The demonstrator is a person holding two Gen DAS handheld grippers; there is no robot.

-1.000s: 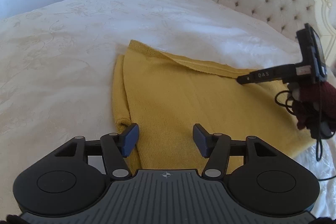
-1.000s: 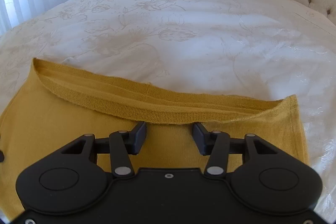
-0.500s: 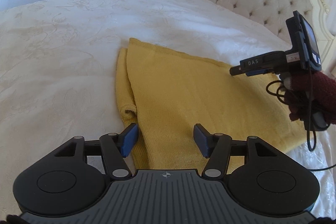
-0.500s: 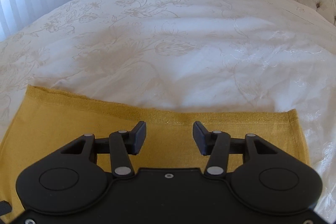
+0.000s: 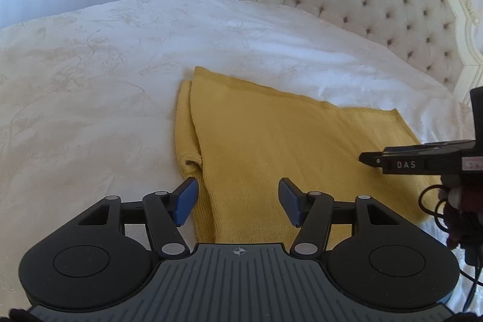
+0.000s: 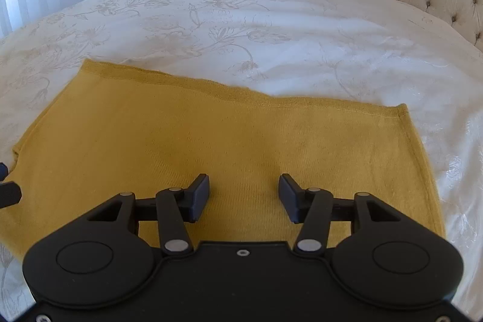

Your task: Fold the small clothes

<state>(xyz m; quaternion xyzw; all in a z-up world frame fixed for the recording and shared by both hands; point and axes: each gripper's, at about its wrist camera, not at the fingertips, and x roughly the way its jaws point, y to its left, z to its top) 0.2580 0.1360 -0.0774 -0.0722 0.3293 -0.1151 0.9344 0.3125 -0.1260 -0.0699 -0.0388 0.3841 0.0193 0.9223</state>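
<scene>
We hold the left tool and right tool spread wide, gripping nothing, just above the folded yellow garment, which lies flat on the white bed near the tufted headboard

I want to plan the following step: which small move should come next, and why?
Probably close the left claw on the near edge of the yellow sweater to begin another fold. Both claws are open and empty, and the sweater lies flat on the bed.
</scene>
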